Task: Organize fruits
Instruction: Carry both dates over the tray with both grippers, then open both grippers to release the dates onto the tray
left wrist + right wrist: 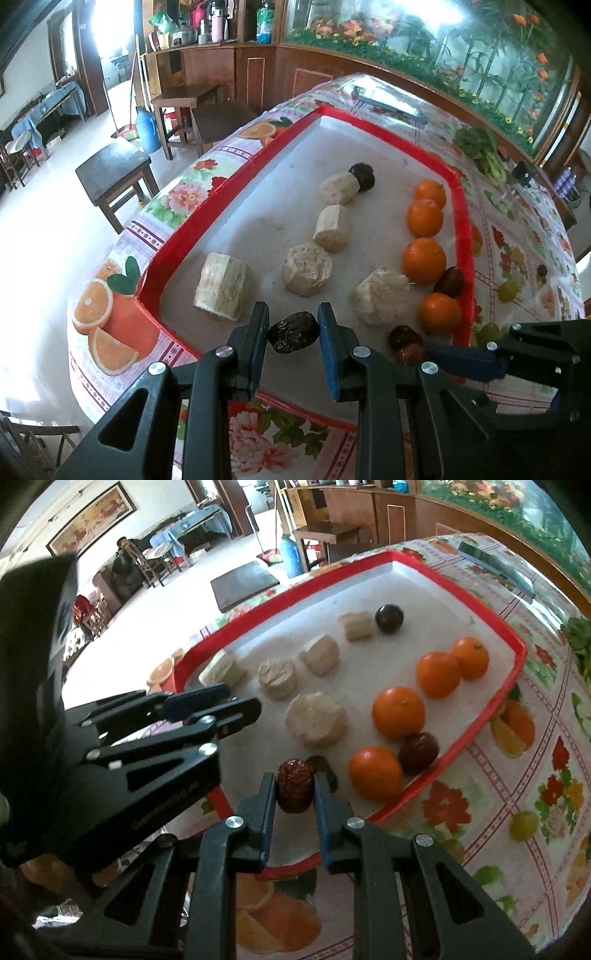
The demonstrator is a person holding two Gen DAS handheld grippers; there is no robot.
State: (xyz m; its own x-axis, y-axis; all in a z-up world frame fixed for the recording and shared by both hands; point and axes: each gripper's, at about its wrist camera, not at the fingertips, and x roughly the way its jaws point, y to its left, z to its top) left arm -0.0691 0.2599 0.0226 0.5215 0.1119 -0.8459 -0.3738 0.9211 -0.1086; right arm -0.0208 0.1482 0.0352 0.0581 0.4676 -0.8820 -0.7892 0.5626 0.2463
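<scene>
My left claw [293, 328] grips a dark date [293, 336]; my right claw [295, 788] grips a red date [294, 785], both above the tray [177, 236].

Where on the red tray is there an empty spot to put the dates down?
The widest bare patch runs along the tray's left red rim, beside the line of pale sugarcane pieces, up to the far corner. A narrower strip lies between those pieces and the oranges. It is crowded near the right rim, where oranges and a date sit together.
</scene>
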